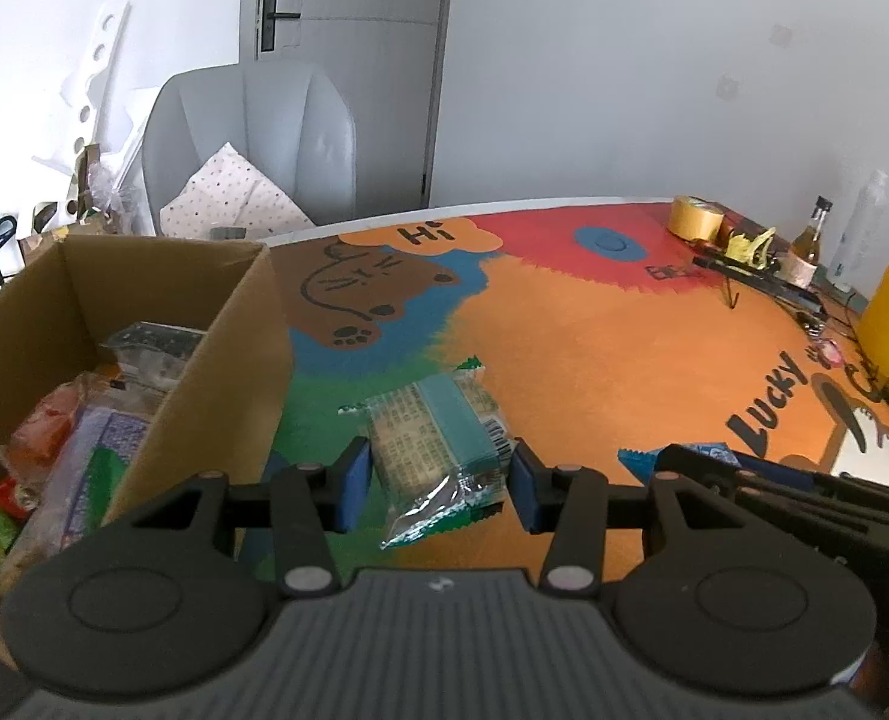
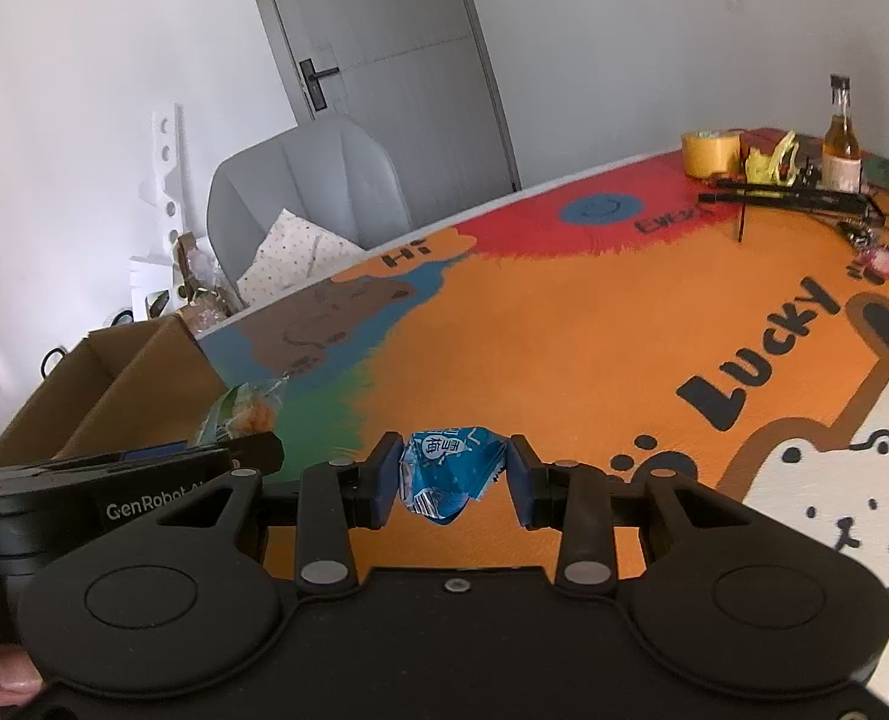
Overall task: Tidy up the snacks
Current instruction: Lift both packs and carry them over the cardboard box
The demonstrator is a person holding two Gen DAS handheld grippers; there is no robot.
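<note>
Snacks gripped: left claw (image 1: 435, 477) pinches green pkt (image 1: 438, 444), right claw (image 2: 453, 474) blue pkt (image 2: 447, 471); box (image 1: 228, 324) contents half-hidden.

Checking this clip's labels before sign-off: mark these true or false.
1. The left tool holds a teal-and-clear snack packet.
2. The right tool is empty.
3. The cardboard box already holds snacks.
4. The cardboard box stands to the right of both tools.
1. True: the left tool grips the teal-and-clear snack packet.
2. False: the right tool grips a blue candy wrapper.
3. True: the cardboard box contains several packets.
4. False: it stands to their left.
</note>
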